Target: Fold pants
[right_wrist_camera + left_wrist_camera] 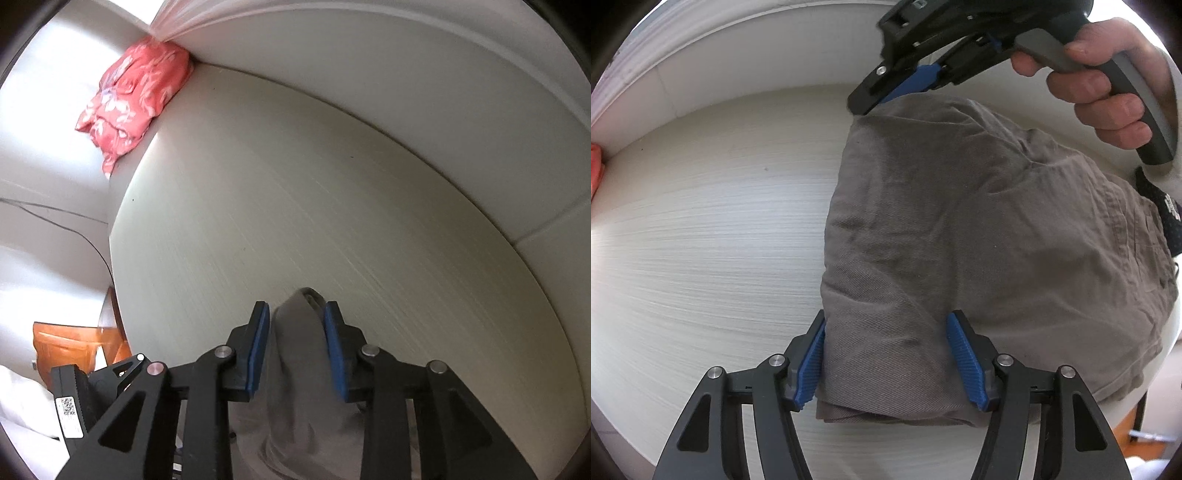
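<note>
Grey-brown pants [960, 221] lie folded into a thick rectangle on a pale table [701, 240]. My left gripper [888, 317] straddles the near corner of the stack. Its left pad sits against the folded edge and its right pad rests on top of the cloth, without pinching it. A person's hand [1108, 96] holds my right gripper [860, 105] at the far corner of the pants. In the right wrist view a raised ridge of the pants [295, 369] runs between the right gripper's [297, 308] blue pads, which stand slightly apart from it.
A red floral garment [133, 92] lies bunched at the table's far corner by the wall. Bare tabletop [295, 184] stretches beyond the pants. A black patterned item [1160, 206] lies at the pants' right edge. Wooden furniture [66, 343] and a cable [74, 229] are beside the table.
</note>
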The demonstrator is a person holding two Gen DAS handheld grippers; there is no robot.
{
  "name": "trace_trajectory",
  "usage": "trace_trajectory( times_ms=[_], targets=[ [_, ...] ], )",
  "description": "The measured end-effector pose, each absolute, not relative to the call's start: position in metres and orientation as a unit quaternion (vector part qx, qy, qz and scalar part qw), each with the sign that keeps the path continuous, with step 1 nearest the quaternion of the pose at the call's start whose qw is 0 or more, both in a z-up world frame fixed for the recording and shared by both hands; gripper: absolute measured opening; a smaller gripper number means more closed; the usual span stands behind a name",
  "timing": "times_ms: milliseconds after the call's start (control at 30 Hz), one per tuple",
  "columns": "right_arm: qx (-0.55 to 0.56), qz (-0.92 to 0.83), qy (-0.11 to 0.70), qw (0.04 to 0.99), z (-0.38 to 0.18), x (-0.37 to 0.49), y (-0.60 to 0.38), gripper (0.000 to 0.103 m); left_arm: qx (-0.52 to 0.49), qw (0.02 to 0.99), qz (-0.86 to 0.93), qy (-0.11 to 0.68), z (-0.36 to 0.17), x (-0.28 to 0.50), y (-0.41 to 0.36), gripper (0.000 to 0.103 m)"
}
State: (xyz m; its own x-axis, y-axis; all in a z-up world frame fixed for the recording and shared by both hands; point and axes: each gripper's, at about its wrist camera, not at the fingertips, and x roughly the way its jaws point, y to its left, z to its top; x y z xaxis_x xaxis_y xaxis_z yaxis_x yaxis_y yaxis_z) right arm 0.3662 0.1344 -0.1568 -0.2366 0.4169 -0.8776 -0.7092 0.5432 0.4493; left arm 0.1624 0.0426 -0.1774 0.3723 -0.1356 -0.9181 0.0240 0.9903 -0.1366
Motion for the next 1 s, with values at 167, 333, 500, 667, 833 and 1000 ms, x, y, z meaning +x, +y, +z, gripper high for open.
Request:
trace_trajectory(
  times_ms=[167, 333, 500, 667, 833, 1000],
  targets=[
    [-0.119, 0.472, 0.645, 0.589, -0.169, 0.364, 0.138, 0.009, -0.054, 0.828, -0.047, 0.556, -0.177, 0.159, 0.044, 0.064],
    [0.01, 0.46, 0.672, 0.58, -0.178, 0.383, 0.11, 0.004, -0.059, 0.829, -0.047, 0.553, -0.18, 0.156, 0.047, 0.064],
    [0.078, 0.451, 0.686, 0.566, -0.189, 0.389, 0.093, 0.003, -0.067, 0.829, -0.053, 0.553, -0.177, 0.154, 0.052, 0.062],
    [0.054, 0.435, 0.684, 0.584, -0.186, 0.388, 0.092, 0.003, -0.07, 0.848, -0.046, 0.523, -0.152, 0.156, 0.061, 0.05],
    [0.04, 0.435, 0.683, 0.585, -0.185, 0.392, 0.094, 0.002, -0.064, 0.867, -0.046, 0.493, -0.129, 0.166, 0.066, 0.039],
    [0.018, 0.425, 0.683, 0.593, -0.185, 0.39, 0.107, 0.002, -0.04, 0.831, -0.056, 0.553, -0.168, 0.184, 0.053, 0.039]
  ],
)
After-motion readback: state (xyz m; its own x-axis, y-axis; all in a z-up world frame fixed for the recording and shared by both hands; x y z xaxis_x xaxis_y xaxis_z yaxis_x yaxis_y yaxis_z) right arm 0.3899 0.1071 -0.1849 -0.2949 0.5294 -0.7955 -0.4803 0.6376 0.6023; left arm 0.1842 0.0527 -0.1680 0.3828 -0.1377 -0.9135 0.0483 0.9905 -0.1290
